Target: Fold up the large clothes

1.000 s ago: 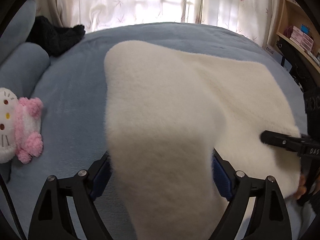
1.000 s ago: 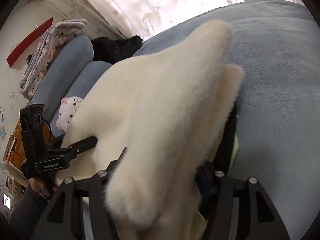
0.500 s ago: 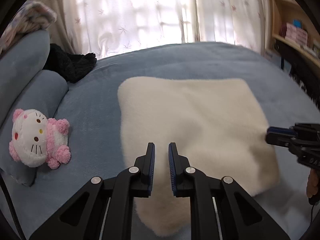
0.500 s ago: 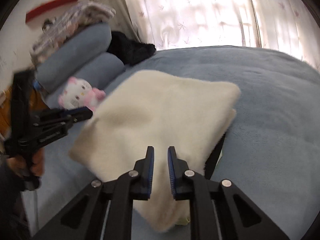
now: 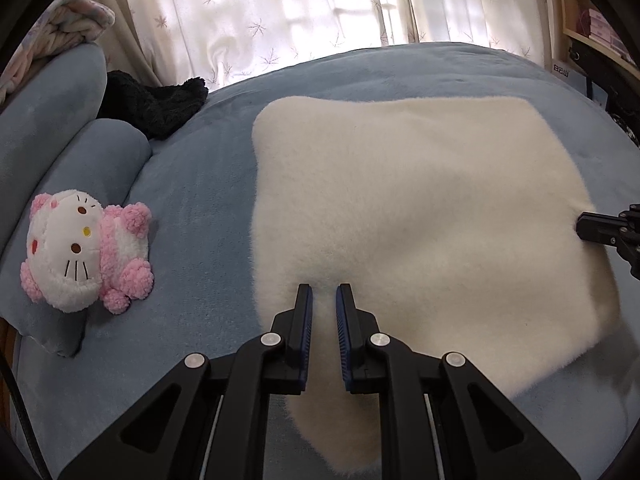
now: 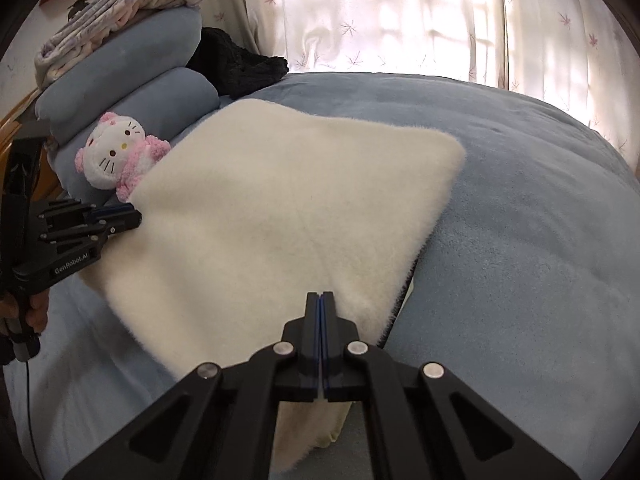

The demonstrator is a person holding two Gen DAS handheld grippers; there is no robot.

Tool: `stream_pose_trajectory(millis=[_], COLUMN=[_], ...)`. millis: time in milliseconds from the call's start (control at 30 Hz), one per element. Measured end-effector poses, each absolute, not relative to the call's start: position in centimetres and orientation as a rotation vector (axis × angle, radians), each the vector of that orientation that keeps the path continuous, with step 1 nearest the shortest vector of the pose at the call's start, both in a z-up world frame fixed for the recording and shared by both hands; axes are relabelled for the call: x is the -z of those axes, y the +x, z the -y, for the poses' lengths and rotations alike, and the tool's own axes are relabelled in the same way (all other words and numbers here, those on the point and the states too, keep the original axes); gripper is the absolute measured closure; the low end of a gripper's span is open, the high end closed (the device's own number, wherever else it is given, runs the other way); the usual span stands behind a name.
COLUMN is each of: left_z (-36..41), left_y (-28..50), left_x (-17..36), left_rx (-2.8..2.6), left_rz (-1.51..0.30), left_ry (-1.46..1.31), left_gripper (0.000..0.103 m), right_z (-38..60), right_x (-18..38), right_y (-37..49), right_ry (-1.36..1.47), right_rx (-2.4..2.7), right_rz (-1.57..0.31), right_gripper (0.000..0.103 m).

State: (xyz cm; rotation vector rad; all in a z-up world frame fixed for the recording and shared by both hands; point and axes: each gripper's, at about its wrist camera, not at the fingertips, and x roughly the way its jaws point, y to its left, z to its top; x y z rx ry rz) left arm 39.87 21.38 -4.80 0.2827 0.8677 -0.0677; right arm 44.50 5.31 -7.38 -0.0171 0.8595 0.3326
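Note:
A cream fleece garment (image 5: 420,200) lies folded into a rough square on the blue bed cover (image 5: 200,184). One lobe of it runs under my left gripper (image 5: 324,292). That gripper hovers over the garment's near edge, its jaws drawn to a narrow slit with nothing between them. In the right wrist view the garment (image 6: 280,208) spreads out ahead. My right gripper (image 6: 320,296) is shut above its near corner, pads pressed together and empty. Each gripper appears in the other's view at the garment's side edge: the left gripper (image 6: 132,216) and the right gripper (image 5: 584,228).
A pink and white plush cat (image 5: 80,252) leans on blue pillows (image 6: 132,60) at the left. A black garment (image 5: 160,108) lies behind them, and a patterned blanket (image 6: 120,4) is stacked on top. Curtains (image 6: 400,12) hang at the back. A shelf (image 5: 600,32) stands far right.
Both grippers let go of the fleece they held raised. It now lies flat and folded. Both jaws closed and the grippers drew back toward the near edge.

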Motion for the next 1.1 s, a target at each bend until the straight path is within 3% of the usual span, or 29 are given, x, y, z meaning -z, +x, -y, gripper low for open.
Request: stream_pose_trajectory(millis=[167, 233, 400, 533, 600, 667, 700, 733, 767, 1100], left_z=[-21.3, -21.1, -19.0, -17.0, -16.3, -15.4, -15.1, -14.7, -14.2, -8.5], left_y=[39.3, 38.7, 35.3, 31.6, 30.0, 28.1, 27.2, 26.1, 24.9, 12.2], left_x=[4.1, 3.6, 0.9, -2.3, -3.8, -5.3, -5.9, -6.5, -7.0, -8.8], left_rx=[0.045, 0.044, 0.057, 0.06, 0.067, 0.064, 0.061, 0.055, 0.053, 0.086], left_rz=[-0.874, -0.882, -0.875, -0.85, -0.847, -0.838, -0.834, -0.83, -0.835, -0.819], left_ry=[0.248, 0.225, 0.219, 0.216, 0.209, 0.209, 0.21, 0.209, 0.209, 0.201], left_gripper=[0.09, 0.081, 0.045, 0.026, 0.016, 0.01, 0.006, 0.006, 0.005, 0.005], right_z=[-4.9, -4.8, -4.4, -3.4, -3.1, -2.7, -2.4, -2.2, -2.0, 0.0], right_x=[6.7, 6.1, 3.5, 0.1, -1.6, -3.1, -3.9, -4.7, -5.4, -8.3], right_y=[44.2, 43.6, 41.0, 38.1, 36.4, 34.7, 33.6, 32.5, 31.5, 19.2], right_ry=[0.04, 0.054, 0.041, 0.069, 0.068, 0.055, 0.047, 0.041, 0.034, -0.002], right_rx=[-0.333, -0.32, -0.271, -0.246, -0.233, -0.203, -0.181, -0.162, -0.15, -0.148], right_rz=[-0.898, -0.918, -0.943, -0.932, -0.923, -0.913, -0.905, -0.895, -0.889, -0.903], right_gripper=[0.101, 0.101, 0.099, 0.098, 0.092, 0.065, 0.058, 0.049, 0.047, 0.046])
